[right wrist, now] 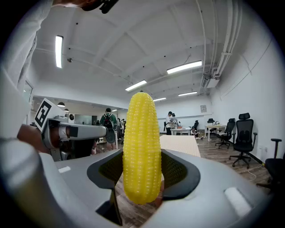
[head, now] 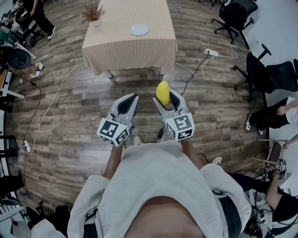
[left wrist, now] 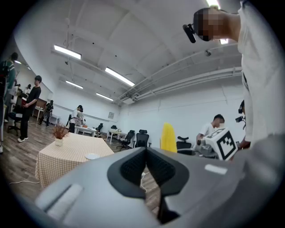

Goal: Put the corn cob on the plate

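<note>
**Corn cob (right wrist: 142, 147) clamped in right gripper (right wrist: 142, 171), plate (head: 139, 30) well apart on table (head: 125, 51)**

Wood floor (head: 70, 121) filled most of the head view, w/ white cables trailing over it. Table stood at top centre, w/ a checked cloth hanging over its sides. Person's grey sweatshirt (head: 158, 186) took up the bottom of that view. Black office chairs (head: 235, 16) were at top right & along the right edge.

Both grippers were held out in front of the person, side by side, near each other but apart. They were over bare floor, short of the table.

Right gripper: jaws stood part open, pads pressed on both sides of the corn cob. Cob stood upright btwn them, top end well above the jaws, bottom end just below the pads.

Left gripper (left wrist: 146, 153): jaws were closed tip to tip, nothing btwn them.

Each gripper carried a marker cube (head: 113, 131) at its rear end, nearest the person.

Plate was white & round, on the tabletop right of centre in the head view. Dried plant in a small pot (head: 93, 14) sat by the table's top-left corner, apart from the plate. White power strip (head: 212, 52) lay on the floor right of the table.
</note>
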`<control>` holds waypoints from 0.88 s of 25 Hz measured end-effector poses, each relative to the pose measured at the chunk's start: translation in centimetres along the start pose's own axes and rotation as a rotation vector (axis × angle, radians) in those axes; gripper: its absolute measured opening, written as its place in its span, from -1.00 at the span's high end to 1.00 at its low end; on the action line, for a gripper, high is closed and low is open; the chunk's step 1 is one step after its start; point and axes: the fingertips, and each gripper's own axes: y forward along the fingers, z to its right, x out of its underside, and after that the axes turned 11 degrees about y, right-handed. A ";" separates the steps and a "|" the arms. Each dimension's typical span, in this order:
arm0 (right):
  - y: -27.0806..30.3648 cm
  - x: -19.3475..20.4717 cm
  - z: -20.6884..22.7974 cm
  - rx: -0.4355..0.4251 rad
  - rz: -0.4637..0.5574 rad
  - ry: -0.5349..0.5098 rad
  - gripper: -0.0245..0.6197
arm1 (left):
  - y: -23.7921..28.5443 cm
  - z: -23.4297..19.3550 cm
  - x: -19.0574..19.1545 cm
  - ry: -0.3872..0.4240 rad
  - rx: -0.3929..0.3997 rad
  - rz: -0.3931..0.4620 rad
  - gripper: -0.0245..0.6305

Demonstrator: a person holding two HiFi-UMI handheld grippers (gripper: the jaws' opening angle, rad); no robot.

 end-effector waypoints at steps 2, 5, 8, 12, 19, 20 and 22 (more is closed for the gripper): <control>0.0 -0.3 0.6 -0.006 0.009 0.000 0.15 | 0.7 0.3 -0.2 0.009 0.002 0.007 0.90; 0.0 -0.7 1.2 -0.025 0.023 0.003 0.15 | 1.5 0.6 -0.4 0.019 0.003 0.015 0.90; -0.3 -0.9 1.6 -0.043 0.031 0.011 0.15 | 2.1 1.3 -0.5 0.024 0.001 0.015 0.90; -0.6 -1.0 2.4 -0.062 0.030 0.008 0.15 | 3.1 2.0 -0.6 0.029 -0.007 0.013 0.90; -2.1 -0.9 5.3 -0.088 0.027 0.008 0.15 | 5.9 4.3 -0.4 0.035 -0.026 0.007 0.90; -2.4 -0.8 5.7 -0.092 0.025 0.006 0.15 | 6.3 4.7 -0.3 0.035 -0.029 0.006 0.90; -2.8 -0.7 6.5 -0.099 0.020 0.003 0.15 | 6.9 5.4 -0.1 0.033 -0.036 0.005 0.90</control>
